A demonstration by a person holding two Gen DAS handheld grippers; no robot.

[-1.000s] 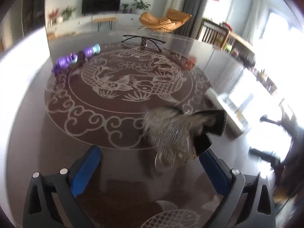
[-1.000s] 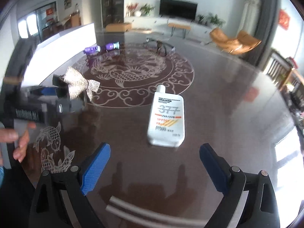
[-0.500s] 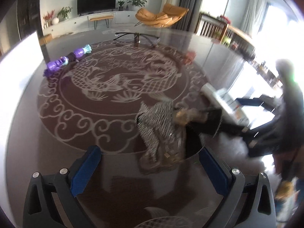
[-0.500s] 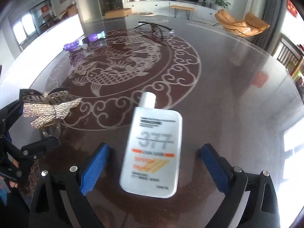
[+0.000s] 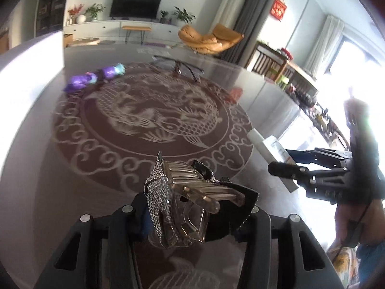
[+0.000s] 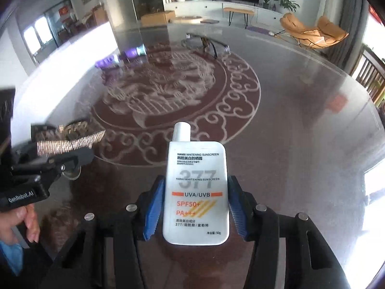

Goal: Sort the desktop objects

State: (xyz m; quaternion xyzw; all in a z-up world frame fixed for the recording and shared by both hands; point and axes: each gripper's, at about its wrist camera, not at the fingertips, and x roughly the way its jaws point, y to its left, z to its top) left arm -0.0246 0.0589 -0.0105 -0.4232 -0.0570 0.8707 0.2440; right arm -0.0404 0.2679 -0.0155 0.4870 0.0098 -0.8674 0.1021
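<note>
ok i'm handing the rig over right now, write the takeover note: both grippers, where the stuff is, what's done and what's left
Left gripper: jaws closing around the rhinestone hair clip, which sits between the pads.
Right gripper: jaws closing on the white sunscreen bottle, cap pointing away, blue pads at both its sides.
Still on the table: purple toy at the far left edge of the dragon pattern, eyeglasses at the far side.
Done: both grippers are on their items. No sorting spot shows in either view.
Left: carry off the clip and bottle, then probably the toy and glasses.
</note>
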